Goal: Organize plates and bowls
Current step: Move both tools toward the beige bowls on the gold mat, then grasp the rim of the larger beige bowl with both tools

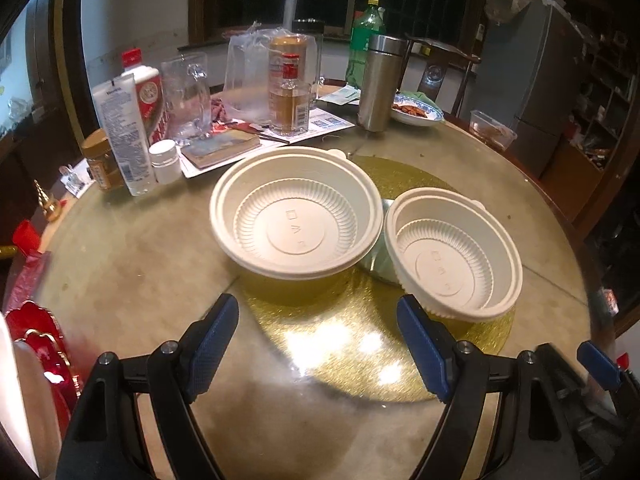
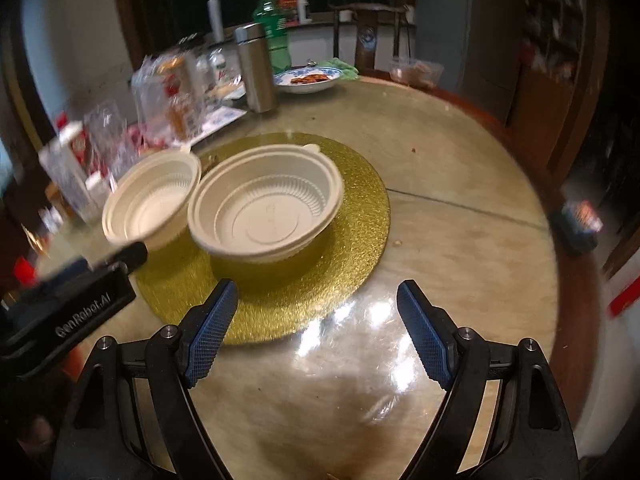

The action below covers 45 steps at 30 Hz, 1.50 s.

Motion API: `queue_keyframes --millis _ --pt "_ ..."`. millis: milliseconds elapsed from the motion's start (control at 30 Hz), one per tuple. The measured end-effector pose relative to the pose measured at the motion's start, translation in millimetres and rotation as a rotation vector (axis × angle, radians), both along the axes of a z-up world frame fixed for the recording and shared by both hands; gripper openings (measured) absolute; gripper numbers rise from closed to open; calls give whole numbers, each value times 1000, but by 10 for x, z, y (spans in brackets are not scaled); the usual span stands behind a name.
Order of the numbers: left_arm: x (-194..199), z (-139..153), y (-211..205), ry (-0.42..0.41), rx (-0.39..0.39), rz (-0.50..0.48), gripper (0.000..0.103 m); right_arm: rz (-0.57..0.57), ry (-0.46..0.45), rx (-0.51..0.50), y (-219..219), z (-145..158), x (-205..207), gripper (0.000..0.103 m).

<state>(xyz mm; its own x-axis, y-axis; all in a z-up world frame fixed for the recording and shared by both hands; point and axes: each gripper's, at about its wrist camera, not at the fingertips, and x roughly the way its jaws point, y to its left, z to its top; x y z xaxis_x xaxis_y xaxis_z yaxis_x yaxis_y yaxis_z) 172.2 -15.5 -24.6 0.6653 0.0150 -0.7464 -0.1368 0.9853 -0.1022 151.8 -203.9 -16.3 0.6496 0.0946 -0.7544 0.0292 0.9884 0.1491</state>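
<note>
Two white ribbed disposable bowls stand side by side on a round gold mat (image 1: 340, 352) on the table. In the left wrist view the left bowl (image 1: 296, 216) is ahead and the right bowl (image 1: 456, 256) is just past my right finger. My left gripper (image 1: 318, 344) is open and empty, short of both. In the right wrist view the right bowl (image 2: 266, 204) is straight ahead and the left bowl (image 2: 152, 204) is beyond it to the left, on the gold mat (image 2: 352, 216). My right gripper (image 2: 318, 336) is open and empty, above the mat's near edge.
Bottles, a glass mug (image 1: 188, 96), a steel flask (image 1: 378, 80), a green bottle (image 1: 366, 36), a tube and papers crowd the table's far left. A blue-rimmed dish of food (image 1: 418, 114) and a plastic tub (image 1: 492, 130) stand at the far right. My left gripper's body (image 2: 68, 312) shows at left in the right wrist view.
</note>
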Motion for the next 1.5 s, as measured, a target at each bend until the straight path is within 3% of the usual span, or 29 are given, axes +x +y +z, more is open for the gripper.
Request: queue_keyframes --millis 167,267,400,567,667,833,1033,1200,1300,1367,1433,1500 --pt "161 -34 -44 43 -65 -12 82 -10 47 346 -445 -46 160 83" --pt "192 -40 3 51 -85 -17 82 -20 97 490 -545 -163 250 83" --pt "197 -9 383 27 -142 129 82 16 150 610 -447 -284 323 83" --pt "246 -37 853 11 -168 323 82 156 261 764 5 -446 468 83" --pt "305 -121 996 21 -179 385 81 192 303 808 319 -537 550 83" --pt "405 -281 1041 55 -222 373 81 166 317 848 654 -610 740 83" --pt "441 -340 1068 26 -211 374 81 119 270 846 858 -561 979 81" --pt "503 -400 1111 29 -218 374 80 76 287 821 894 -665 1131 74" --pt "515 -425 1113 31 -217 361 79 60 301 796 948 -732 1193 54" --pt "535 -445 1108 40 -222 349 69 55 294 768 965 -752 1193 54" --pt "568 -486 1079 59 -208 327 56 54 286 738 979 -763 1199 36" --pt "591 -514 1048 79 -195 305 41 53 274 715 967 -763 1187 29"
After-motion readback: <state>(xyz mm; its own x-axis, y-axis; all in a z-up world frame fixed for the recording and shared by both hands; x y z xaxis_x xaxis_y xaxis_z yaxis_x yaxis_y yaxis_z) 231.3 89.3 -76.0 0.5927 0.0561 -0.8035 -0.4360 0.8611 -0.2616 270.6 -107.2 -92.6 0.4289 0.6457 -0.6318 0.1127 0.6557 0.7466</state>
